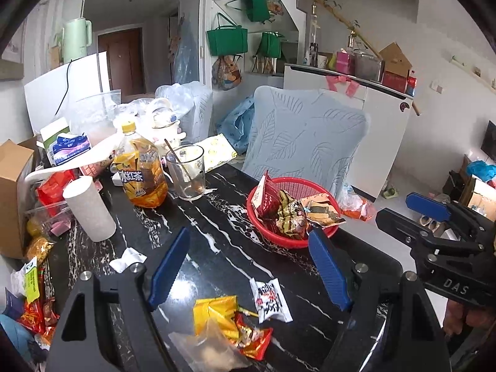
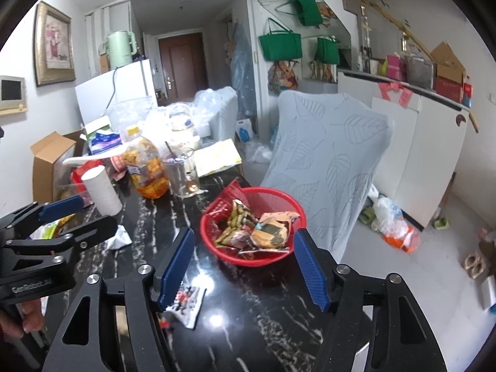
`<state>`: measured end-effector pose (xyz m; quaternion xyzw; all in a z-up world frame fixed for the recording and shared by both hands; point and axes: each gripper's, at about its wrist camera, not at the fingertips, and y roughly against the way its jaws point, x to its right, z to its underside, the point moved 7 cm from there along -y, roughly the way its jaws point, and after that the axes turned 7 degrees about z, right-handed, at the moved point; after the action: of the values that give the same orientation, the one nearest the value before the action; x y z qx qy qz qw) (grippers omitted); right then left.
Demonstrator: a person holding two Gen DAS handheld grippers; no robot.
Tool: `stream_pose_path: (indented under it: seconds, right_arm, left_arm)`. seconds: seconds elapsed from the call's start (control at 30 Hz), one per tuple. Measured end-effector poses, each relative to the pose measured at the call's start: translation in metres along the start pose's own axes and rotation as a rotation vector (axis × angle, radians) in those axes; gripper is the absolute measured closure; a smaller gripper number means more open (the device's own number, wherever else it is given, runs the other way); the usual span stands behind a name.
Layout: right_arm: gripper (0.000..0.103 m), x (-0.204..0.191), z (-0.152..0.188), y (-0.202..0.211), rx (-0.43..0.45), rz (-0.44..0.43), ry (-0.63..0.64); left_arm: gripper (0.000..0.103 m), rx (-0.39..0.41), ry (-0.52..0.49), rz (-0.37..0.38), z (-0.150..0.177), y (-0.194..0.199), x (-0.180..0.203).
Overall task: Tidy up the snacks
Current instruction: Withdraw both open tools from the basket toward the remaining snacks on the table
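Observation:
A red basket [image 1: 269, 235] [image 2: 210, 241] stands near the far right edge of the black marble table [image 1: 210, 217] and holds several snack packets [image 1: 291, 214] [image 2: 257, 232]. Loose on the table in front of it lie a white packet [image 1: 271, 300] [image 2: 186, 303], a yellow packet [image 1: 217, 313] and a red one [image 1: 254, 339]. My left gripper [image 1: 249, 268] [image 2: 90, 214] hovers open above these loose packets with nothing between its pads. My right gripper [image 2: 243, 266] [image 1: 403, 214] is open and empty too, just short of the basket, to the right of the left one.
An iced tea bottle [image 1: 141, 173], a glass with a spoon [image 1: 187, 173], a paper roll [image 1: 90, 207] and a cardboard box [image 1: 14, 192] crowd the table's left side. More packets [image 1: 34, 303] pile at the left edge. A covered chair [image 1: 303, 139] stands behind the basket.

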<state>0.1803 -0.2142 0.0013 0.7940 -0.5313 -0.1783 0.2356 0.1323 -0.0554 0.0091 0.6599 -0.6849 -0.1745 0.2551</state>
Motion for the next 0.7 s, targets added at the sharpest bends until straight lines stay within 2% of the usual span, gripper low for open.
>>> stream_pose_path:
  seconds: [0.3, 0.7]
  right_arm:
    - [0.032, -0.019, 0.022, 0.034, 0.005, 0.002, 0.011]
    - [0.032, -0.051, 0.07, 0.046, -0.067, -0.054, -0.002]
  left_arm:
    - [0.024, -0.011, 0.005, 0.026, 0.027, 0.024, -0.002]
    - [0.024, -0.068, 0.045, 0.055, 0.078, 0.037, -0.019]
